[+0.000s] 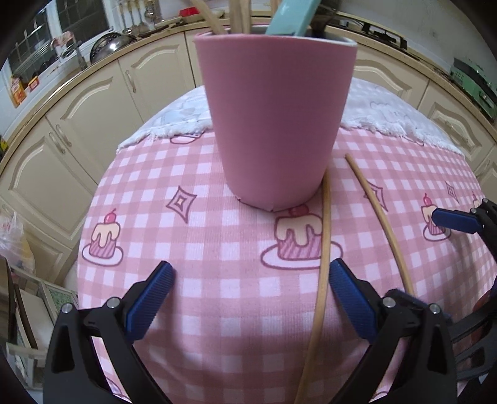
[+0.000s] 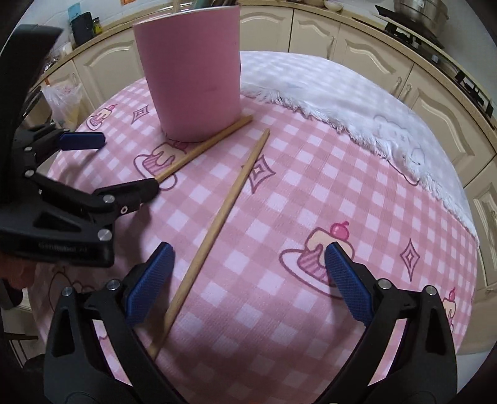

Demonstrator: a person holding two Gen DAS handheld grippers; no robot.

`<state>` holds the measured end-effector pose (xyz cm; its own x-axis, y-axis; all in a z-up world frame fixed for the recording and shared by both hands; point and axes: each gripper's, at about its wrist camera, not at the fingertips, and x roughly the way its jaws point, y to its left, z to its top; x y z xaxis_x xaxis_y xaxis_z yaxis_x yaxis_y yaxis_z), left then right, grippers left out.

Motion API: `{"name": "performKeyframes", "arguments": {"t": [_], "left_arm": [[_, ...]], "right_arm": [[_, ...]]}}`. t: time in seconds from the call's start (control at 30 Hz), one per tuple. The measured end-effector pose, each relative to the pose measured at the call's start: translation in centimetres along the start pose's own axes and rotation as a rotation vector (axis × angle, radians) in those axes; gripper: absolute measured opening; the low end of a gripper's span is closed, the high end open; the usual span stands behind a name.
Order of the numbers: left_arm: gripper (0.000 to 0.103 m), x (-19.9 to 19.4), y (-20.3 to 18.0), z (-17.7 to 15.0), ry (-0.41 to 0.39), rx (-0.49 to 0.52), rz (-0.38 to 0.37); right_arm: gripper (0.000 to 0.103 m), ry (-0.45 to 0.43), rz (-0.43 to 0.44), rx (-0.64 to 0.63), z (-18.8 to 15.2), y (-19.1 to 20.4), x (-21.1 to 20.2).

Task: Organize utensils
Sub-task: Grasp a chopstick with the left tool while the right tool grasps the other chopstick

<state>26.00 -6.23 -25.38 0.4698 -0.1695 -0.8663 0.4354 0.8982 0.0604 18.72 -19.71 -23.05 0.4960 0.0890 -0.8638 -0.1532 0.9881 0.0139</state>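
Observation:
A pink cup (image 1: 276, 121) stands on the pink checked tablecloth (image 1: 192, 248), holding wooden sticks and a teal utensil (image 1: 292, 17). It also shows in the right wrist view (image 2: 195, 71). Two wooden chopsticks lie on the cloth: one (image 1: 323, 248) touches the cup's base, the other (image 1: 382, 217) lies to its right. In the right wrist view they are the one by the cup (image 2: 205, 146) and the nearer one (image 2: 217, 230). My left gripper (image 1: 251, 279) is open, the first chopstick between its fingers near the right one. My right gripper (image 2: 248, 258) is open over the nearer chopstick.
A white fringed towel (image 2: 357, 102) covers the far part of the table. Cream kitchen cabinets (image 1: 93, 102) and a counter with pots ring the table. The left gripper (image 2: 102, 167) shows at the left of the right wrist view. A plastic bag (image 2: 62, 99) sits beyond the table's left edge.

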Motion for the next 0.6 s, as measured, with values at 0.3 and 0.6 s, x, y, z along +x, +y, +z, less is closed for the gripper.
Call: {"name": "performKeyframes", "arguments": {"t": [0.3, 0.6], "left_arm": [[0.061, 0.0, -1.7, 1.9, 0.052, 0.081, -0.084], [0.005, -1.4, -3.6, 1.2, 0.049, 0.148, -0.127]], "right_arm": [[0.054, 0.082, 0.018, 0.071, 3.7, -2.4, 0.7], [0.006, 0.077, 0.107, 0.066, 3.8, -3.1, 0.4]]}}
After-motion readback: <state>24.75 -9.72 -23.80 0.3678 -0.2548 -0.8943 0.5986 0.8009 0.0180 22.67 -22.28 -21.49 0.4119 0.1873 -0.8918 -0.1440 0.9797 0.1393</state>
